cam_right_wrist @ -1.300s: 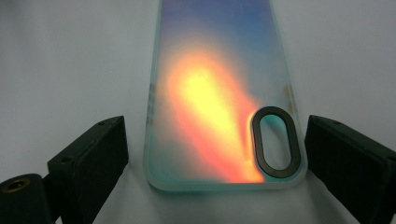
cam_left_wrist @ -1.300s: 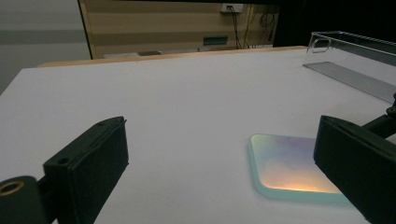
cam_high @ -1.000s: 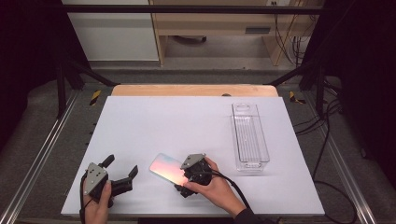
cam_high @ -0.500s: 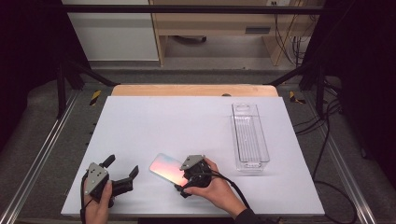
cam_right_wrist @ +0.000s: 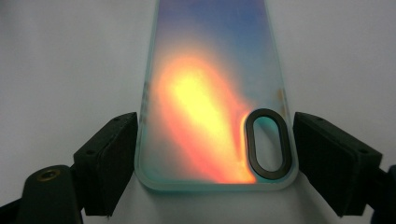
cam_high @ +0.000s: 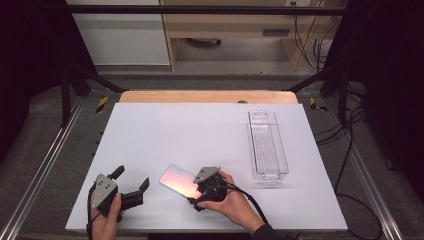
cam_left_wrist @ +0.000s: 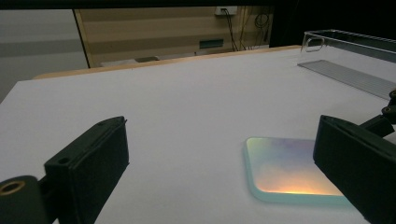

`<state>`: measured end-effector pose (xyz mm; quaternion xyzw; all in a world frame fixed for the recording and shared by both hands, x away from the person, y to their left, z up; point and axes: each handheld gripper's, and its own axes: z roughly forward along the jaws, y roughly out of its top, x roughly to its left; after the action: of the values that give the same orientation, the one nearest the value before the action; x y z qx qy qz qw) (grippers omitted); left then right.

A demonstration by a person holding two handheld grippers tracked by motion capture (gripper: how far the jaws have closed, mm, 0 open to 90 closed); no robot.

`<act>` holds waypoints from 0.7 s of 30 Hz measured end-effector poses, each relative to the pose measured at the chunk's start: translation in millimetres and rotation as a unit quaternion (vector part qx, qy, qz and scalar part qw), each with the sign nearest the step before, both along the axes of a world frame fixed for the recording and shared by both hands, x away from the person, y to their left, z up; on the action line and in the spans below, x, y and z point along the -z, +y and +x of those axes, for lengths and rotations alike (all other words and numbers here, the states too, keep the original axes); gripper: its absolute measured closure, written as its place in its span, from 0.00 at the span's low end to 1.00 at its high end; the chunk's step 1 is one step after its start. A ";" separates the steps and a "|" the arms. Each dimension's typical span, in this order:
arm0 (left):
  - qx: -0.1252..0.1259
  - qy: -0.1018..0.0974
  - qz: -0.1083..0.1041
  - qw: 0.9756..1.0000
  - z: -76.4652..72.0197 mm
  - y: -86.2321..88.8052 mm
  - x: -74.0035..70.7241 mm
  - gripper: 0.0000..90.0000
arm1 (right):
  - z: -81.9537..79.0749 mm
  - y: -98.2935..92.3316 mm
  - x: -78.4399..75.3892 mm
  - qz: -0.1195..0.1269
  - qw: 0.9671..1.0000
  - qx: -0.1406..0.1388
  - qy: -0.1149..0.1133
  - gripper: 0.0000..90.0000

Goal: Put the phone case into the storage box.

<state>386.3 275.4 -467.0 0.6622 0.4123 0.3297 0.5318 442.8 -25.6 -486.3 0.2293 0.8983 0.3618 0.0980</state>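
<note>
Case (cam_right_wrist: pixel 212 93) lies flat on the worktop (cam_high: pixel 200 130) near my edge, its camera-hole end between my right gripper (cam_right_wrist: pixel 212 154) jaws, which have just been closing and now pinch its long sides so I can lift it. My left gripper (cam_left_wrist: pixel 224 163) waits beside it, jaws open and empty. Clear bin (cam_high: pixel 267 147) sits farther right, likely its destination.

No text, label, brand, number or sign can be read in any view.
</note>
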 end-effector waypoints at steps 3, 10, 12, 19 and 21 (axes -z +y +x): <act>0.001 0.000 0.002 1.000 0.3 -0.5 -0.2 0.03 | 0.2 0.1 -0.4 -0.001 1.000 0.000 0.001 0.20; 0.008 -0.004 0.007 1.000 0.3 -2.4 -0.6 0.03 | 2.3 0.1 -2.3 -0.007 1.000 -0.008 0.008 0.20; 0.009 -0.005 0.012 1.000 0.2 -3.6 -0.7 0.03 | 3.4 1.7 -4.7 -0.016 1.000 -0.009 0.013 0.20; 0.009 -0.007 0.016 1.000 -0.5 -3.6 -0.9 0.03 | 10.9 4.0 -20.7 -0.038 0.999 -0.008 0.012 0.20; 0.009 -0.007 0.016 1.000 -0.6 -3.4 -0.9 0.03 | 12.7 3.6 -23.4 -0.038 0.999 -0.003 0.012 0.20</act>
<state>385.6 272.0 -466.1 0.6723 0.3968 0.3361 0.5269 455.5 -22.0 -462.9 0.2275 0.9132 0.3247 0.0945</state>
